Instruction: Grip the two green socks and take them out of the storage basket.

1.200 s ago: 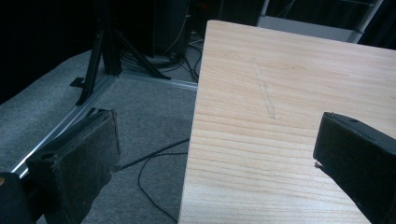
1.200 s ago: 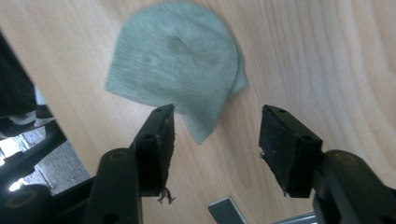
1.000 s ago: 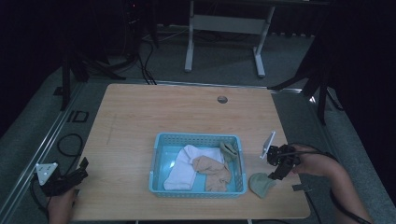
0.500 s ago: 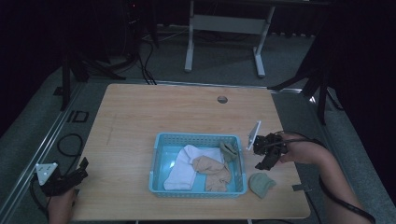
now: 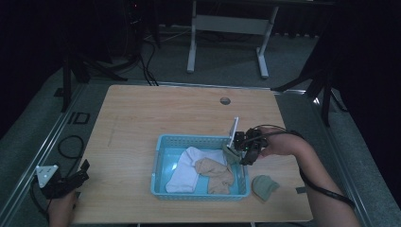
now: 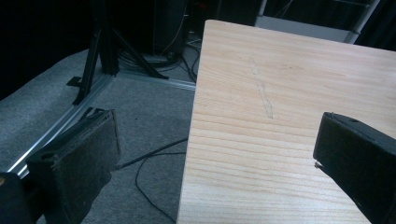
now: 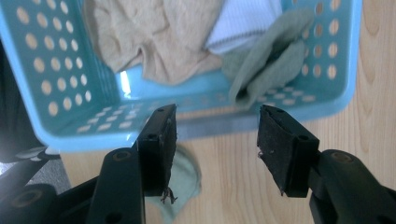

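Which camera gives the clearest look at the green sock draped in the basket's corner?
The right gripper view: the green sock lies close and sharp, folded against the blue basket wall. The high view shows it small, partly hidden by the right gripper. The left gripper view faces bare table.

Pale wooden desk (image 5: pixel 142 123), matt, with fine straight grain. Glossy blue plastic basket (image 7: pixel 60 93) with perforated walls, holding soft knitted cloth socks (image 7: pixel 159 42): beige, ribbed white and fuzzy green. Matt black fingers (image 7: pixel 285 149) faced with rough, felt-like pads.
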`<state>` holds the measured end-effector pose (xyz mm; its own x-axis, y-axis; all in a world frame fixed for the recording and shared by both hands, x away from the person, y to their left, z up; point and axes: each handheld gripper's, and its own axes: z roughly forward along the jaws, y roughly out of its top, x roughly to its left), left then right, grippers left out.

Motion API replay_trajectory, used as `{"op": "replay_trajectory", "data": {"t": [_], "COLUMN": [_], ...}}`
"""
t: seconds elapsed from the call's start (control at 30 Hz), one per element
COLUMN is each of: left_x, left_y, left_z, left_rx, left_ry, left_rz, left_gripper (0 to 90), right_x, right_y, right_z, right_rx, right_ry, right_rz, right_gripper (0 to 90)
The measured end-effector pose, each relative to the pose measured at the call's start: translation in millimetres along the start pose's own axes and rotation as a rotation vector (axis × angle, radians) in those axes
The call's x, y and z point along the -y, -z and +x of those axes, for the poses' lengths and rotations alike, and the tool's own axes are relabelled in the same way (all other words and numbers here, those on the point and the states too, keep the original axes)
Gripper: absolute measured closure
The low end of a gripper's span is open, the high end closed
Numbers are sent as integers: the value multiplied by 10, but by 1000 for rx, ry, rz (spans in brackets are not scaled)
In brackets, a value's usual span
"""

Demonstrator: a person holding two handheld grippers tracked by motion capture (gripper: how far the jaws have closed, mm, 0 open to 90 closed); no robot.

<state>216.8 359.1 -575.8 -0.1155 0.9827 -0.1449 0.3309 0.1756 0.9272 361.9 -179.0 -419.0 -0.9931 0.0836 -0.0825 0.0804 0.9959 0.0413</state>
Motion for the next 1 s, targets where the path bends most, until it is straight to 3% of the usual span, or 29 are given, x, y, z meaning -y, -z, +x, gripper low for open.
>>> {"op": "replay_trajectory", "data": {"t": [0.37,0.63,1.0], "left_x": [1,0,-1], "left_y": [0,0,-3], "left_z": [0,1,2], "left_rx": [5,9,11], "left_ry": [0,-1,-2], "left_rz": [-1,-1,2], "left_gripper": [7,7,7], "right_x": [-205,-237,-351], "right_y": [-200,-356,-631], "right_z": [-134,-318,-363], "right_rx": [-13,-27,-20], "right_ry": [16,-30,-46], "right_rz": [29,22,115], "right_gripper": [483,483,518]}}
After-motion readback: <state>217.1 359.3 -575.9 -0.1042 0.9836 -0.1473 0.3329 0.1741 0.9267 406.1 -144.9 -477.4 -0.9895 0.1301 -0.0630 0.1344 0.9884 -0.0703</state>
